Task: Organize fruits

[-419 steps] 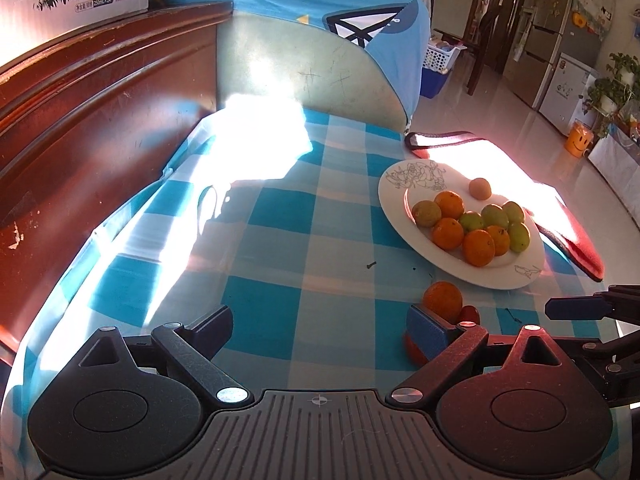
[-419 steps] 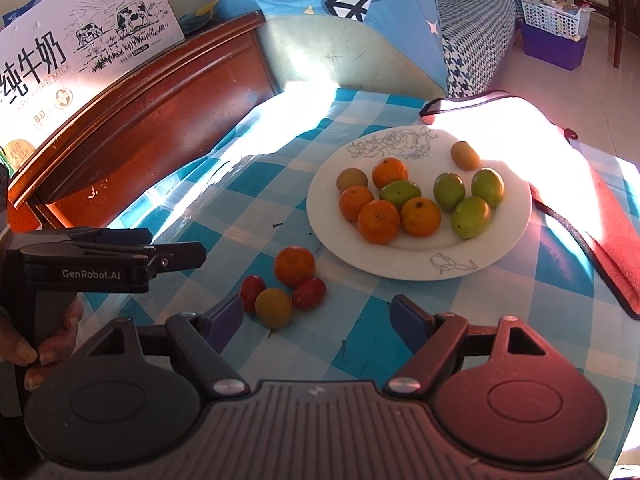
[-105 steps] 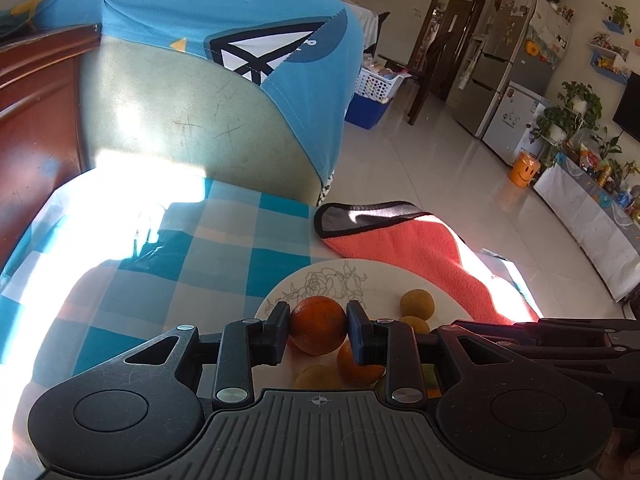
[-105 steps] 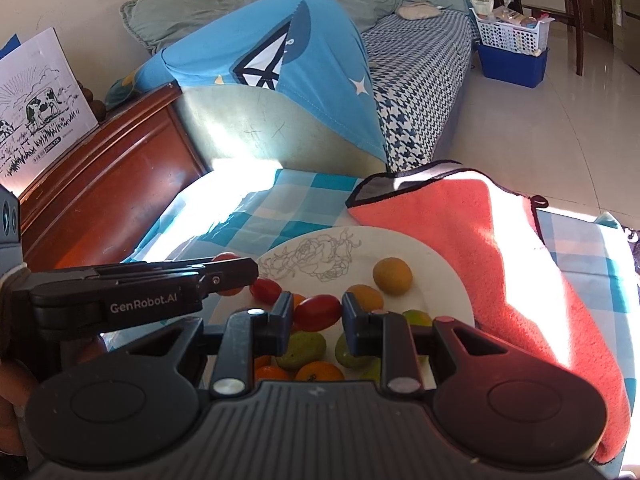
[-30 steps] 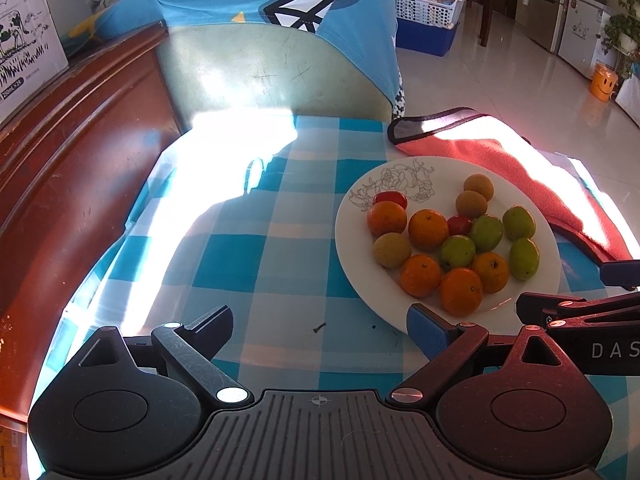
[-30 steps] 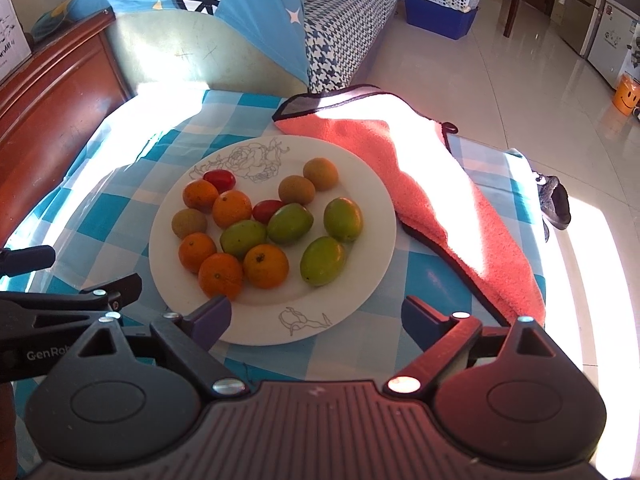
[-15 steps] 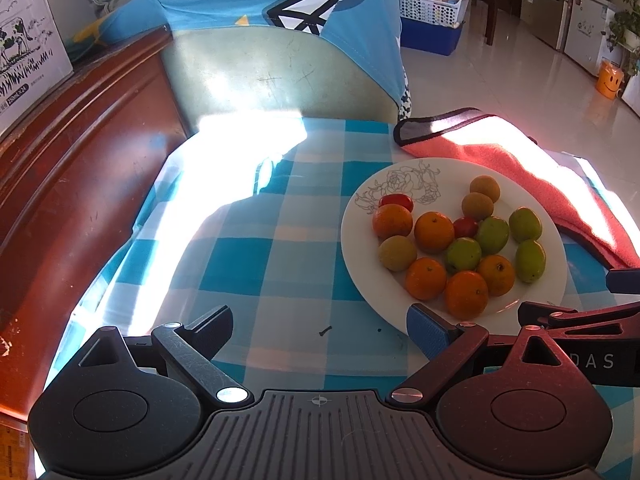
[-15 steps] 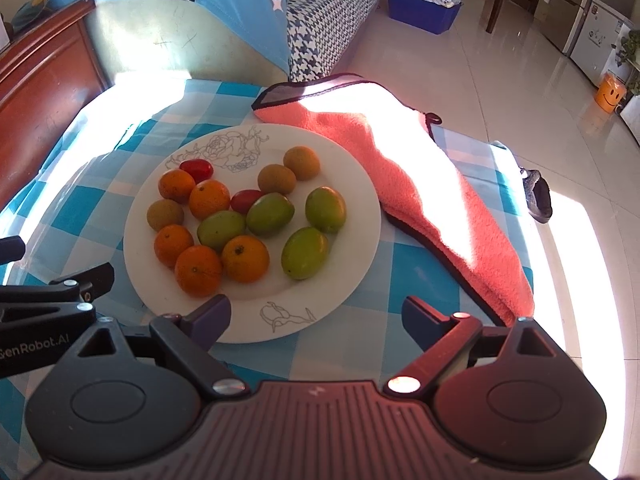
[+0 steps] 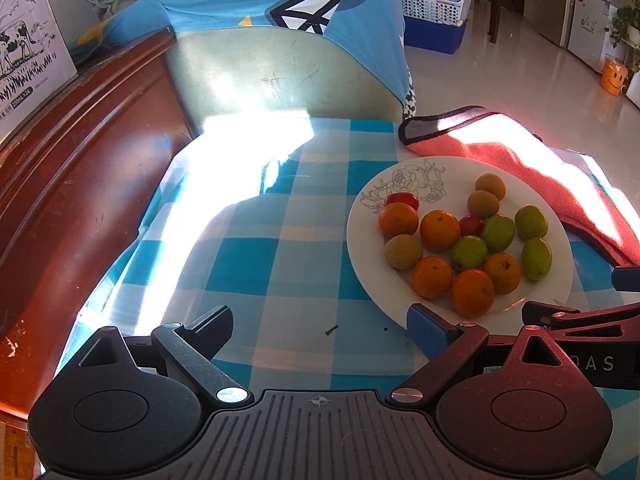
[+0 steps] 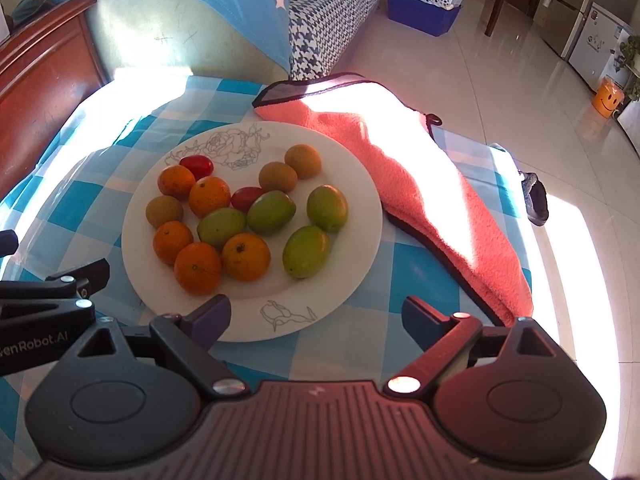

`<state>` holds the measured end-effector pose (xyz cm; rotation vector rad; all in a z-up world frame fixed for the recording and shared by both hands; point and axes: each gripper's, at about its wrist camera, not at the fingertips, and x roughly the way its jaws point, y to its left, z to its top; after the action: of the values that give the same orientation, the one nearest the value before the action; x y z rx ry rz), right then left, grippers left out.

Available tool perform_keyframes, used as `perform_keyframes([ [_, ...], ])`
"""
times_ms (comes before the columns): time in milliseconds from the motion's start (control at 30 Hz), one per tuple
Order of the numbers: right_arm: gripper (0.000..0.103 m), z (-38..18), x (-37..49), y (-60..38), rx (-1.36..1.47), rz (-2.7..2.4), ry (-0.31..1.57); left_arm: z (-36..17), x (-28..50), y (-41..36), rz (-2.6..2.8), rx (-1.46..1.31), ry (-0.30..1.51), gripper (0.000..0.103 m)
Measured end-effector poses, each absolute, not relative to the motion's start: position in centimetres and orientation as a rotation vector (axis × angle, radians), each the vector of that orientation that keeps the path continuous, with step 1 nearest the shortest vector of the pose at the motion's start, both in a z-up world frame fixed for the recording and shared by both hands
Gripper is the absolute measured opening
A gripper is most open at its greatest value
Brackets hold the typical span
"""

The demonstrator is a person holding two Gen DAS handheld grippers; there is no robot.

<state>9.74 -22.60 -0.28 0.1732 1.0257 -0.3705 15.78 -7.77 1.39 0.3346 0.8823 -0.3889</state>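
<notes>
fruits [image 10: 240, 216] on plate [image 10: 360, 184]; both grippers angled down, jaws wide, empty.

The checked tablecloth [image 9: 280, 256] lies bare to the left of the white plate [image 9: 360, 248] — a broad open stretch that reaches to the wooden headboard [image 9: 72, 168] on the left and the padded chair back [image 9: 280, 76] at the far end, both of which wall it in. The plate's middle is crowded with fruit [image 10: 240, 216]; only its rim and the near part by the line drawing are free. On the right the orange towel [image 10: 420, 184] lies bunched just beside the plate's edge, leaving a narrow strip of cloth at the near right. The left gripper [image 9: 320, 328] and right gripper [image 10: 316, 318] — jaws wide, nothing between them — hang side by side at the plate's near edge.
</notes>
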Motion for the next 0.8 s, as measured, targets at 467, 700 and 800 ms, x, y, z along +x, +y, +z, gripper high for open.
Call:
perform_keyframes([
  [467, 0.092, -0.29, 9.74, -22.46, 0.159, -0.372, 1.023, 1.45, 15.75, -7.74, -0.382, 0.348, 0.874, 0.095],
  [700, 0.092, -0.32, 9.79, -22.29, 0.149, -0.373, 1.025, 1.37, 15.79, -7.8, -0.377, 0.355, 0.871, 0.095],
  [800, 0.092, -0.33, 9.78, -22.3, 0.149, -0.372, 1.024, 1.39, 15.8, -7.8, -0.376, 0.356, 0.872, 0.095],
])
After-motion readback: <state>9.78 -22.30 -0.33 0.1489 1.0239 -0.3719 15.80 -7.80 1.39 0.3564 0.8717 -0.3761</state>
